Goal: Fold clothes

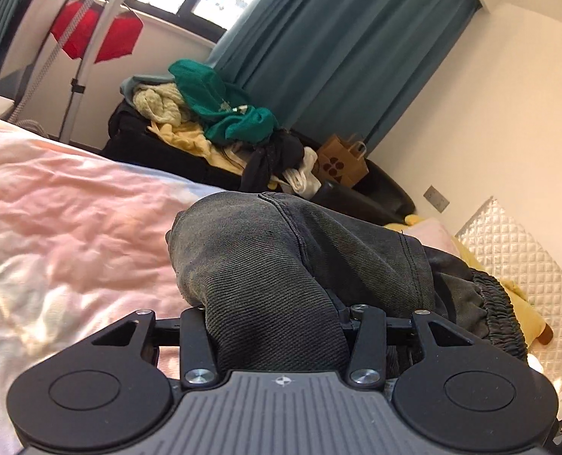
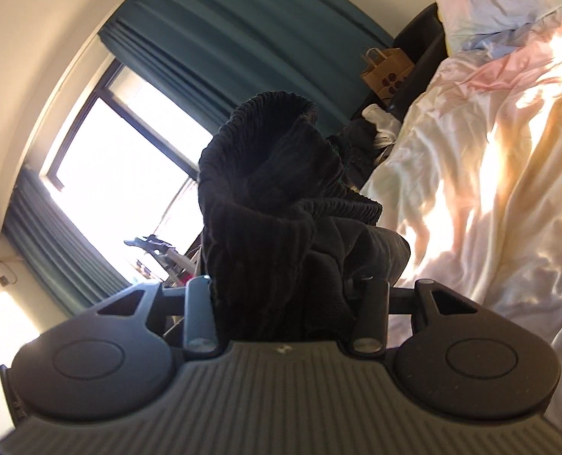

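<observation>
Left wrist view: our left tongs [image 1: 277, 311] grip grey trousers [image 1: 281, 250] above the bed [image 1: 72, 227]; our right tongs [image 2: 284, 288] grip their dark waistband [image 2: 265, 174]. Folding seems barely begun.

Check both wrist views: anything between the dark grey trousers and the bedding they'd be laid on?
Nothing visible. The dark grey trousers are clamped in the left gripper and the right gripper, above the pink and white duvet. The duvet near them shows only wrinkles. The clothes pile sits beyond the bed's edge.
</observation>
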The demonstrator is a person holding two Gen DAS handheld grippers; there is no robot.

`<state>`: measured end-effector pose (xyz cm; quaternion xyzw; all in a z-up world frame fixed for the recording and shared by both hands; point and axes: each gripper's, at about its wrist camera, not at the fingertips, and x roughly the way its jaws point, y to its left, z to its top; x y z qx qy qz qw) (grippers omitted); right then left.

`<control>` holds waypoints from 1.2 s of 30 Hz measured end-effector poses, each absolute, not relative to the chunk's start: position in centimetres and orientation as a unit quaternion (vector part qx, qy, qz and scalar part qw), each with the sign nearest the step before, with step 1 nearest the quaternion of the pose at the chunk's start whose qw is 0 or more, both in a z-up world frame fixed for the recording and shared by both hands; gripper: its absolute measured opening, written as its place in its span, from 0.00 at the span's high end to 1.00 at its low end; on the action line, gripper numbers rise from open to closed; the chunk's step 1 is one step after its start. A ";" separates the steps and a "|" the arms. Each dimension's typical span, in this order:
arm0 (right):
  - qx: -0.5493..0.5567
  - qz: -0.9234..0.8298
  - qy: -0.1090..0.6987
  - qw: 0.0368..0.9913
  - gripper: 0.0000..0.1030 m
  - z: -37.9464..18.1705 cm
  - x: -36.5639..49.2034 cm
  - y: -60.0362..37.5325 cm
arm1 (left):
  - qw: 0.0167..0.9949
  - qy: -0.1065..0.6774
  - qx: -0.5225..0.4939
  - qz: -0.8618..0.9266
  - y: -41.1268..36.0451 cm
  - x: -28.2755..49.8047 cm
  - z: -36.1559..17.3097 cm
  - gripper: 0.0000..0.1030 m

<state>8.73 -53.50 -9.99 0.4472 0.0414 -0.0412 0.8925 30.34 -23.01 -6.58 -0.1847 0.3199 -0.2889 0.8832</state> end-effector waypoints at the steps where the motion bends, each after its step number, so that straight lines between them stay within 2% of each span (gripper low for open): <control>1: 0.457 -0.053 0.042 0.887 0.55 -11.3 9.0 -54.2 | 0.879 0.328 -0.180 -0.294 -23.9 31.2 -8.1 0.56; 4: 0.486 -0.085 0.060 0.868 0.55 -15.7 9.5 -55.5 | 0.874 0.357 -0.160 -0.289 -25.9 32.8 -12.6 0.54; 8: 0.514 -0.107 0.093 0.846 0.49 -20.3 9.9 -56.2 | 0.870 0.366 -0.157 -0.292 -25.4 33.3 -16.9 0.42; 11: 0.527 -0.111 0.104 0.836 0.43 -20.6 9.7 -56.2 | 0.866 0.373 -0.151 -0.297 -24.6 33.1 -16.7 0.39; 15: 0.538 -0.124 0.122 0.825 0.39 -20.0 9.0 -55.9 | 0.867 0.396 -0.120 -0.276 -24.4 32.3 -14.0 0.29; 19: 0.515 -0.161 0.150 0.829 0.39 -17.9 6.3 -54.3 | 0.872 0.397 -0.089 -0.272 -23.3 29.4 -10.9 0.28; 20: 0.500 -0.173 0.155 0.834 0.39 -17.0 5.3 -53.7 | 0.875 0.393 -0.079 -0.271 -23.0 28.4 -10.0 0.24; 28: 0.392 -0.173 0.133 0.894 0.39 -7.1 -0.8 -48.3 | 0.905 0.299 -0.002 -0.302 -20.0 18.4 -1.2 0.20; 32: 0.336 -0.155 0.125 0.921 0.39 -1.7 -3.5 -45.1 | 0.916 0.253 0.008 -0.311 -18.3 13.1 3.1 0.13; 33: 0.320 -0.153 0.123 0.927 0.39 -0.6 -4.2 -44.2 | 0.918 0.241 0.016 -0.316 -17.9 11.7 4.1 0.04; 34: 0.304 -0.152 0.121 0.933 0.39 0.4 -4.9 -43.2 | 0.919 0.230 0.022 -0.319 -17.4 10.4 4.9 0.01; 36: 0.270 -0.147 0.119 0.944 0.39 1.8 -6.2 -41.4 | 0.923 0.209 0.029 -0.321 -16.3 7.7 6.1 0.00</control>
